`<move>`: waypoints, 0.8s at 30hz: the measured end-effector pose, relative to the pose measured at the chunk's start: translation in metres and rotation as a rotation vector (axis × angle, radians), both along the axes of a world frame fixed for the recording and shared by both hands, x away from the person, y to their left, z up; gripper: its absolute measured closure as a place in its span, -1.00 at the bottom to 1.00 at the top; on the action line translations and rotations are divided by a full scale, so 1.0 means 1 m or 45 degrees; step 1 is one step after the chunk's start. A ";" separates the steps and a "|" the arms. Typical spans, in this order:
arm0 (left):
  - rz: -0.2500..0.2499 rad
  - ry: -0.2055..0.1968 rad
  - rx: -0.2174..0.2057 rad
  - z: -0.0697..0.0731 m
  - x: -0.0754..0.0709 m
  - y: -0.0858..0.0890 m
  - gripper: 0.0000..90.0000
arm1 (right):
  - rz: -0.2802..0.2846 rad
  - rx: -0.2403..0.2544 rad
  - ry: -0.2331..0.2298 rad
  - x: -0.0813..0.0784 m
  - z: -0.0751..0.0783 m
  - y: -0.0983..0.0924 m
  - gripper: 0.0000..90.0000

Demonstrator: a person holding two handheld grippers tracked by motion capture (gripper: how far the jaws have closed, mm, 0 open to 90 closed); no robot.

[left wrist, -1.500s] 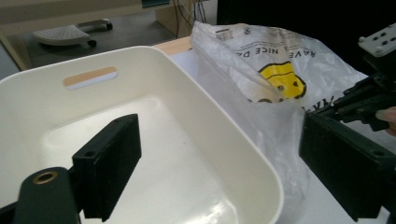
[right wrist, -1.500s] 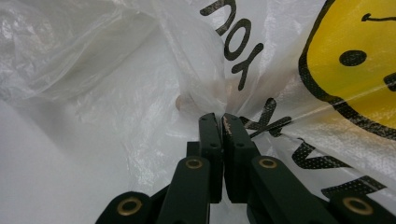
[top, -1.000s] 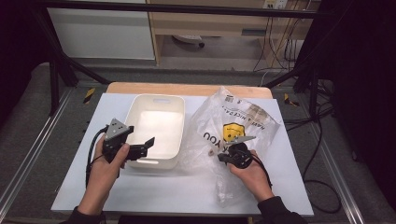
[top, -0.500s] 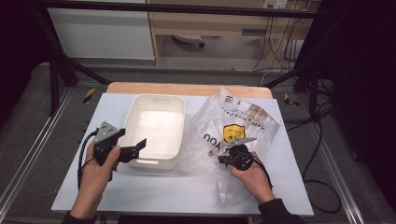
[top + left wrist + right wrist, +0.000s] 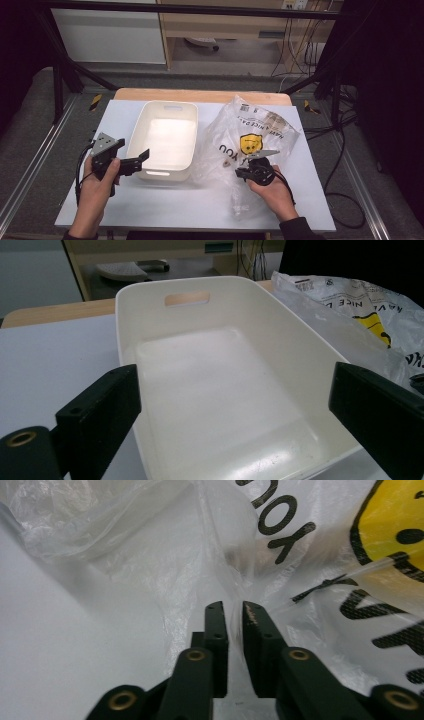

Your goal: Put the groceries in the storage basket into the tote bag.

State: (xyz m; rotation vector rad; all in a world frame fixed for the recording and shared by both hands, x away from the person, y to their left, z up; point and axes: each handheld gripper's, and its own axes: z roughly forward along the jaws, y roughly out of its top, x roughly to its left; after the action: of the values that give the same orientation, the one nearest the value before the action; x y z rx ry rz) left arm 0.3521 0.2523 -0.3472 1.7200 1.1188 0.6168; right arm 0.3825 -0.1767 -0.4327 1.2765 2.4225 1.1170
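Observation:
A white plastic tub [image 5: 167,106] stands empty on the table's left half. My left gripper [image 5: 141,160] sits at its near left corner, open wide. In the left gripper view its jaws [image 5: 235,385] frame the tub [image 5: 120,315] with nothing between them. A crumpled clear plastic bag [image 5: 260,125] with black lettering and a yellow smiley lies to the right of the tub. My right gripper [image 5: 242,171] rests on the bag's near part. Its jaws [image 5: 232,612] have just been opening; a narrow gap shows, with a fold of the bag [image 5: 150,555] in it.
The white tabletop [image 5: 165,205] ends in a wooden strip [image 5: 200,95] at the far edge. Beyond it are a cabinet and shelving on the floor. Cables [image 5: 345,150] hang off the table's right side. A dark frame leg [image 5: 57,85] stands at the far left.
My left gripper has drawn back to the left, from over the tub's left rim to just outside its near corner. The right hand has stayed on the bag.

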 end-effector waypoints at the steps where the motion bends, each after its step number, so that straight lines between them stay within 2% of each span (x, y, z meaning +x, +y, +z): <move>1: 0.002 -0.002 -0.002 0.000 0.000 0.001 -0.86 | -0.010 0.004 -0.002 -0.001 0.001 -0.001 0.63; 7: 0.023 -0.008 -0.015 0.000 -0.002 0.006 -0.86 | -0.074 0.021 -0.065 -0.009 0.007 -0.006 0.07; 11: 0.041 -0.013 -0.025 -0.001 -0.002 0.012 -0.86 | -0.117 0.023 -0.150 -0.017 0.012 -0.013 -0.28; 15: 0.055 -0.015 -0.033 -0.003 -0.003 0.016 -0.86 | -0.144 0.005 -0.173 -0.023 0.013 -0.018 -0.56; 20: 0.075 -0.019 -0.045 -0.005 -0.005 0.021 -0.86 | -0.199 0.013 -0.207 -0.028 0.016 -0.027 -0.79; 24: 0.095 -0.022 -0.054 -0.008 -0.006 0.025 -0.86 | -0.257 0.025 -0.222 -0.031 0.018 -0.038 -0.86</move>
State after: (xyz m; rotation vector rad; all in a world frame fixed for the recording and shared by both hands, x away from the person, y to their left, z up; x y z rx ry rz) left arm 0.3463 0.2775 -0.3557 1.6400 1.1800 0.6478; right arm 0.3516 -0.2149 -0.4147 1.3339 2.1111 1.1455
